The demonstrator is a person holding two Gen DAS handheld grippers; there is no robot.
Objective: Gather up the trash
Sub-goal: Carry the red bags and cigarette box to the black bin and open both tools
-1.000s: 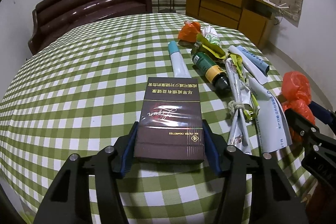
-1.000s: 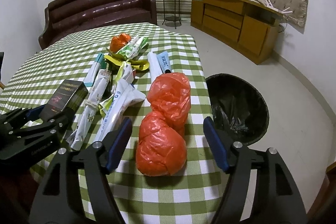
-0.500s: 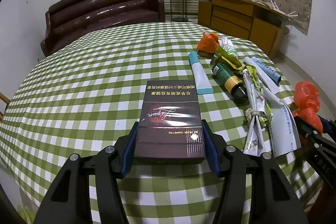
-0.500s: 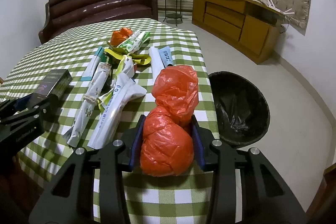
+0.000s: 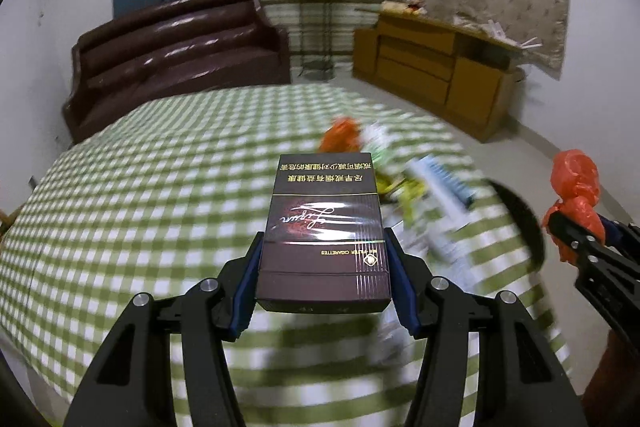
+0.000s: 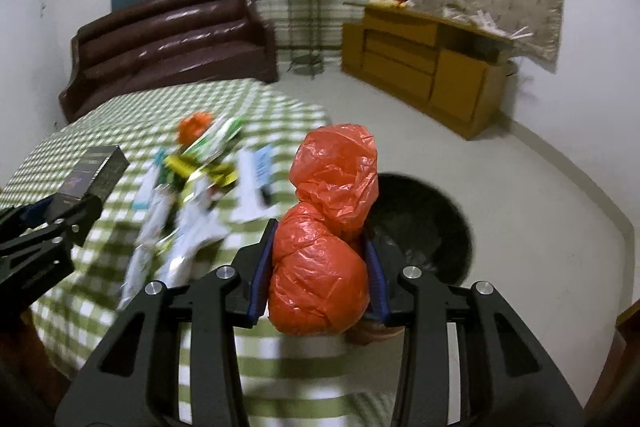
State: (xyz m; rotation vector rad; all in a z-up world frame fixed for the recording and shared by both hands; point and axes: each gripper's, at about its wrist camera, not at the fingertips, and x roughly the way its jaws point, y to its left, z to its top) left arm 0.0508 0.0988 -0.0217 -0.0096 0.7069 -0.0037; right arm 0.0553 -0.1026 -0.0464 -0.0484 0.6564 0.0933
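Observation:
My left gripper is shut on a dark brown cigarette box and holds it in the air above the green checked table. My right gripper is shut on a knotted orange plastic bag, lifted off the table at its right edge. The black-lined trash bin stands on the floor just beyond and right of the bag. The bag and the bin also show in the left wrist view. The box shows at the left of the right wrist view.
Several pieces of trash lie on the table's right side: a small orange bag, green and yellow wrappers, white paper rolls and tubes. A brown sofa stands behind the table, a wooden cabinet at the back right.
My right gripper closed on the orange bag and lifted it. My left gripper raised the cigarette box off the table. Both views are now higher and blurred by motion.

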